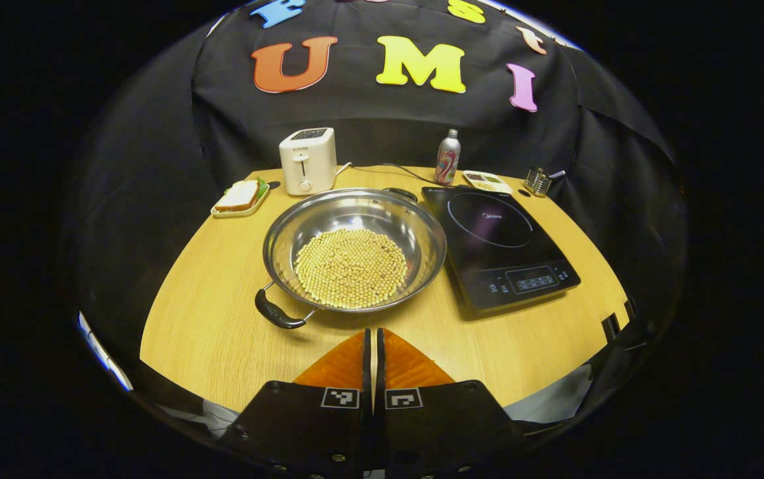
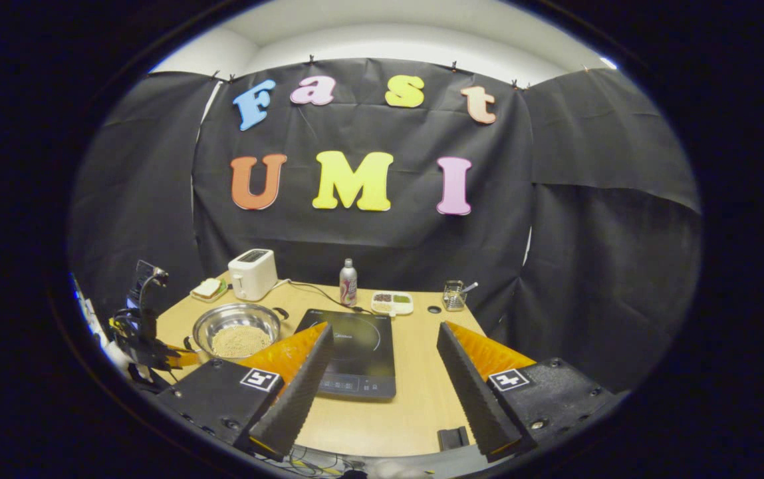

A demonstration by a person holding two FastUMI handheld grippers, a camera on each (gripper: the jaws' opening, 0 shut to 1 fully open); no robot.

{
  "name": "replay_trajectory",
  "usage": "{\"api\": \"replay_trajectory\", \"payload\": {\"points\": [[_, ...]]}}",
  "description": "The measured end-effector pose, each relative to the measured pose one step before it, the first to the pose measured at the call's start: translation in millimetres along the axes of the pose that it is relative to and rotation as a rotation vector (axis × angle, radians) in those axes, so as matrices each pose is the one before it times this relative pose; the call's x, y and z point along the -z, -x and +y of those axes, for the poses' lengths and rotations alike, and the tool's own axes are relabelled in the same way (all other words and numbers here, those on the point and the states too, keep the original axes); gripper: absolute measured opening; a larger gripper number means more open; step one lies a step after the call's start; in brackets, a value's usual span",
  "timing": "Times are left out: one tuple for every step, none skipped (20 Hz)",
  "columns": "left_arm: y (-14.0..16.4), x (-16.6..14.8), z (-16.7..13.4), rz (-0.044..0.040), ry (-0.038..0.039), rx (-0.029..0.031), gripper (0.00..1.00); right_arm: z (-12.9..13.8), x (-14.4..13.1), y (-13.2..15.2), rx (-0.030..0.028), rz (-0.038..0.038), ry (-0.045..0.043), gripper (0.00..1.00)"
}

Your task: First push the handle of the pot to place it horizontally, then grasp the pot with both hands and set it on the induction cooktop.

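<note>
Currently left tongs (image 1: 375, 339) closed, empty, near pot (image 1: 354, 249); right tongs (image 2: 385, 332) wide open, empty.

We cannot tell what fills the small divided tray (image 1: 487, 180) at the back of the table, it is too small. The far handle (image 1: 400, 193) of the pot (image 1: 354, 247) is partly hidden behind its rim. The left gripper (image 2: 179, 359) is half hidden behind the right gripper's own finger.
</note>
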State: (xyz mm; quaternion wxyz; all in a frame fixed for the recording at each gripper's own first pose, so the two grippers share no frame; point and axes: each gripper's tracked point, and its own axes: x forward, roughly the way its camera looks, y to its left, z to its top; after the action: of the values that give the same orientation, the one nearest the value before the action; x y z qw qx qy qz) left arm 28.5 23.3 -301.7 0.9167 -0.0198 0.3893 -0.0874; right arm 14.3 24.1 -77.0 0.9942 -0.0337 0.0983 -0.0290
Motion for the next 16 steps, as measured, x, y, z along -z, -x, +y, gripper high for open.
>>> {"api": "replay_trajectory", "payload": {"points": [[-6.58, 1.80, 1.24, 0.01772, 0.00350, 0.00196, 0.00, 1.05, 0.69, -6.86, -0.00319, 0.00375, 0.00234, 0.99], [-9.53, 1.70, 2.34, 0.01909, -0.00332, -0.00823, 0.00, 2.24, 2.49, -7.20, -0.00083, 0.00909, 0.00390, 0.99], [-8.16, 3.68, 3.05, 0.03237, 0.00120, -0.00705, 0.00, 1.92, 2.92, -7.94, -0.00521, 0.01196, 0.00241, 0.99], [-6.97, 1.46, 0.78, 0.01890, 0.00295, -0.00288, 0.00, 4.35, 3.89, -7.66, -0.01335, 0.01244, -0.00119, 0.99], [-5.01, 1.56, 1.89, 0.01673, -0.00260, -0.00468, 0.00, 3.63, 1.30, -6.63, -0.01274, 0.00836, -0.00447, 0.99], [-3.46, 1.26, 1.81, 0.01151, -0.00172, -0.00238, 0.00, 1.76, 0.59, -7.38, -0.00494, 0.00826, -0.00381, 0.97], [-3.86, -0.70, 2.22, 0.00324, -0.00170, -0.00249, 0.00, 0.38, -2.13, -5.60, -0.00254, -0.00005, -0.00174, 0.99], [-4.05, 0.32, 3.91, 0.00942, 0.00165, -0.01092, 0.00, 1.00, -1.48, -5.40, -0.00450, 0.00037, 0.00215, 0.97], [-3.93, 0.42, 3.00, 0.01057, 0.00835, -0.00507, 0.00, 0.84, -1.81, -4.43, -0.00531, 0.00385, 0.00542, 0.97], [-2.48, -0.27, 2.27, 0.00671, 0.00726, -0.00960, 0.00, -0.10, -0.89, -5.38, -0.00341, 0.00094, 0.00577, 0.97], [-3.00, -0.64, 3.60, 0.00997, 0.00250, -0.00988, 0.00, -0.53, -2.48, -4.65, -0.00146, 0.00195, 0.00516, 0.97], [-1.85, -0.54, 4.54, 0.00332, 0.00268, -0.00916, 0.00, -1.92, -1.32, -5.64, -0.00244, -0.00010, 0.00468, 0.99], [-1.16, -0.52, 3.93, 0.00041, 0.00215, -0.01333, 0.00, -1.70, -1.71, -4.81, 0.00346, 0.00084, 0.00643, 0.99], [-1.27, -0.70, 2.52, 0.00383, 0.00313, -0.00558, 0.00, -3.14, -2.06, -5.47, 0.00187, 0.00017, 0.00659, 0.96], [-1.07, 0.33, 2.69, 0.00454, 0.00631, -0.00520, 0.00, -1.53, -1.99, -4.44, 0.00119, 0.00198, 0.00317, 0.99], [-1.03, -0.18, 3.18, 0.00241, 0.00437, -0.00681, 0.11, -1.04, -0.16, -3.58, -0.00115, 0.00114, 0.00166, 0.97]]}}
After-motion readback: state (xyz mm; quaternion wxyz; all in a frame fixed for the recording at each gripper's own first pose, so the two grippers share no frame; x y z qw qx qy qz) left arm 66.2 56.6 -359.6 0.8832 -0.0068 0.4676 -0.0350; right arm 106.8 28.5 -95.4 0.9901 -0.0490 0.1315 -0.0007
